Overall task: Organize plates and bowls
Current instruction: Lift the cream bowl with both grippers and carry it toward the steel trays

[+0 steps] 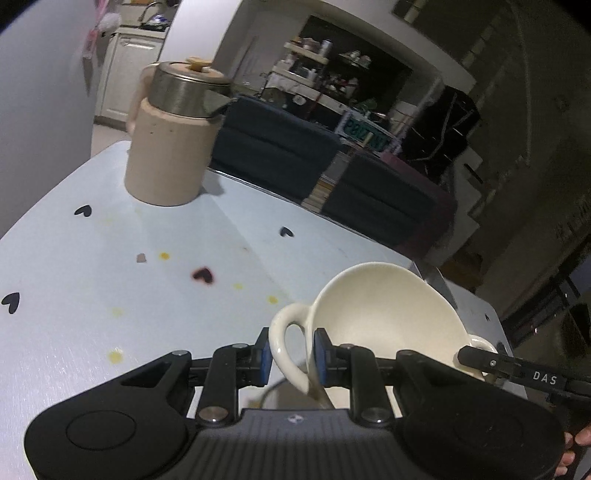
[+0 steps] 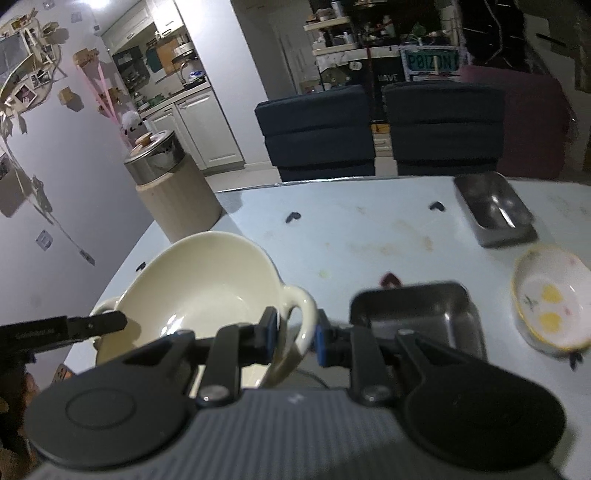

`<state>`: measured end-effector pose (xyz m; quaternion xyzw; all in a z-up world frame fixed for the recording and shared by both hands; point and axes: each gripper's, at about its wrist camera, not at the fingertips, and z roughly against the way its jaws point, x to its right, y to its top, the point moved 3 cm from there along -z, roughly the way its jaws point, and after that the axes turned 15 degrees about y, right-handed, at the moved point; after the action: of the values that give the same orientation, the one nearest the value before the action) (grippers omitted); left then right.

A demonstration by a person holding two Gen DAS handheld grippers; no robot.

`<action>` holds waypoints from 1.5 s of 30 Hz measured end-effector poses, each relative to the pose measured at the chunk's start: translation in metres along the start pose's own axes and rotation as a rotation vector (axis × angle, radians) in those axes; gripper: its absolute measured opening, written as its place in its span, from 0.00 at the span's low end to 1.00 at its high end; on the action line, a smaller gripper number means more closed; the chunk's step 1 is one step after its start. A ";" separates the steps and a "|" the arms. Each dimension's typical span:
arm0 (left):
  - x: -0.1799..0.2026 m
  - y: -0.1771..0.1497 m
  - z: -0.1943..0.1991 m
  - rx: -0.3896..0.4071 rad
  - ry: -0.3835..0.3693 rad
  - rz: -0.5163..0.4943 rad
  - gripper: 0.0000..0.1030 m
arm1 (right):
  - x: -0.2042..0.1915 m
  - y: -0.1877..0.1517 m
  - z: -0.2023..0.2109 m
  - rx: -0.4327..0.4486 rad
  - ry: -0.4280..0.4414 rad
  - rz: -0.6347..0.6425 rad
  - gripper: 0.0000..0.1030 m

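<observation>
A home, dim and lived-in. The pale table (image 2: 369, 229) with heart stickers stands in an open room: a kitchen (image 2: 173, 85) with white cabinets and a sink far left, dark cushioned chairs (image 2: 317, 129) beyond the table, cluttered shelves (image 2: 343, 33) behind them, and photos (image 2: 26, 74) on the left wall.

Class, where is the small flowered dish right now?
In the right wrist view the flowered dish sits on the table's right side, beside the nearer steel tray.
</observation>
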<state>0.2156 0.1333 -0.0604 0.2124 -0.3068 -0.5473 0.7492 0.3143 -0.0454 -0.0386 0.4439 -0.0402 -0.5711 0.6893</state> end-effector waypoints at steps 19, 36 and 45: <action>0.014 -0.050 -0.009 -0.094 0.001 -0.131 0.24 | 0.025 -0.084 0.030 -0.030 -0.038 -0.167 0.24; -0.004 -0.050 -0.040 -0.154 0.023 -0.104 0.25 | 0.028 -0.095 0.000 -0.077 -0.065 -0.198 0.25; -0.016 -0.050 -0.055 -0.194 0.033 -0.067 0.27 | 0.019 -0.090 -0.010 -0.092 -0.072 -0.152 0.24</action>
<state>0.2154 0.1324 -0.1368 0.1581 -0.2326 -0.5956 0.7524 0.2587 -0.0515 -0.1126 0.3926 -0.0048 -0.6387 0.6618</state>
